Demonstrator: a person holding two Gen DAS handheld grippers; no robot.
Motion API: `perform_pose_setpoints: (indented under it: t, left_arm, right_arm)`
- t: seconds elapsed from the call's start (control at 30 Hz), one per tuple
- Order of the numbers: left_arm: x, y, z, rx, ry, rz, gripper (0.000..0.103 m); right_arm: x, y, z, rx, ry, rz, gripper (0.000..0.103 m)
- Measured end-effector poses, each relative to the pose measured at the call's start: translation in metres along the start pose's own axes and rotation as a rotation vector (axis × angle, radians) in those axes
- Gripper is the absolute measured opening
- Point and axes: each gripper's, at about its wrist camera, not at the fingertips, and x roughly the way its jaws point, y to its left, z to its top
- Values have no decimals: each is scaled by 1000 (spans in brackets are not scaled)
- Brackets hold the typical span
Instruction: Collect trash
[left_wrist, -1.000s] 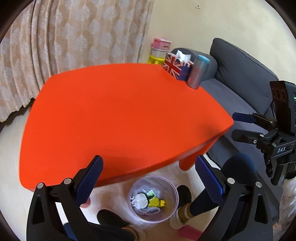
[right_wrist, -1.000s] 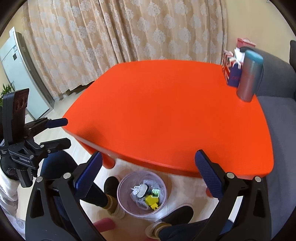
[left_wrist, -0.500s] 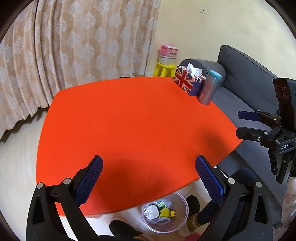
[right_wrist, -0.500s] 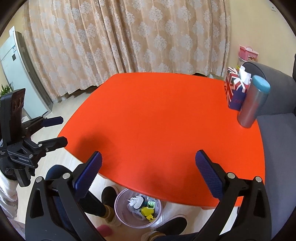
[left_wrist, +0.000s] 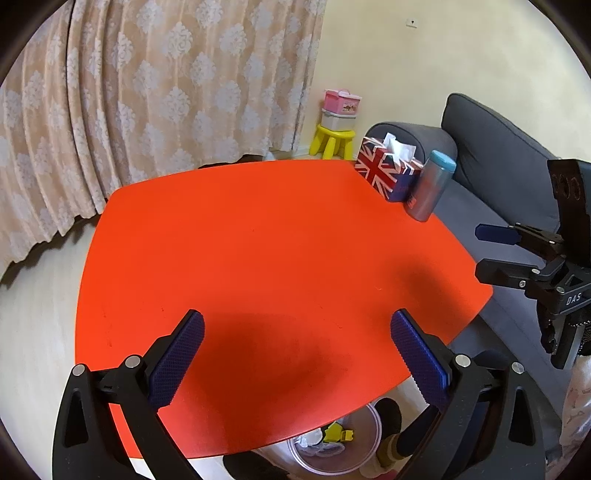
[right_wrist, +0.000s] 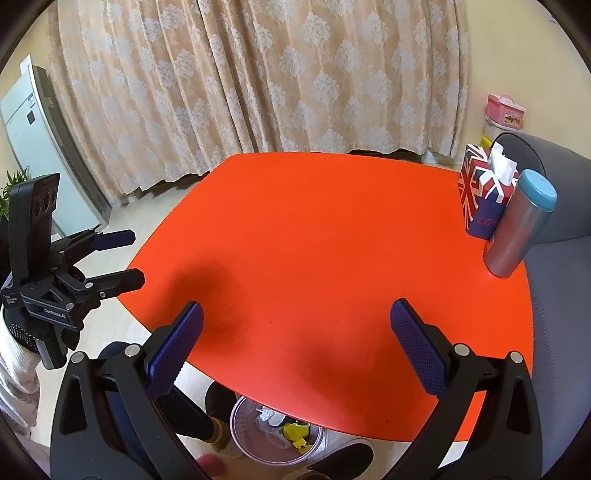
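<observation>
A clear plastic trash bin (left_wrist: 334, 452) stands on the floor under the near edge of the orange table (left_wrist: 258, 258), half hidden by it; it holds white and yellow scraps. It also shows in the right wrist view (right_wrist: 275, 435). My left gripper (left_wrist: 297, 354) is open and empty above the table's near part. My right gripper (right_wrist: 297, 350) is open and empty above the near table edge. Each gripper shows in the other's view, the right one (left_wrist: 495, 254) and the left one (right_wrist: 123, 258).
A Union Jack tissue box (left_wrist: 389, 171) and a grey tumbler with a blue lid (left_wrist: 430, 192) stand at the table's far right corner. A grey sofa (left_wrist: 509, 166) runs along the right. Curtains (right_wrist: 258, 74) hang behind. My feet are by the bin.
Both grippers have risen and tipped up towards the table top. The bin has slid down to the bottom of both views, partly under the table edge. Both jaws stayed open.
</observation>
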Motion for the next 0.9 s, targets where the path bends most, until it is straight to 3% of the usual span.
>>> perform_pose_setpoints:
  t: [0.9]
  left_arm:
    - [2,6,5,-29,-6,13,97]
  right_arm:
    - [7,-4,-1,1,8,-5,99]
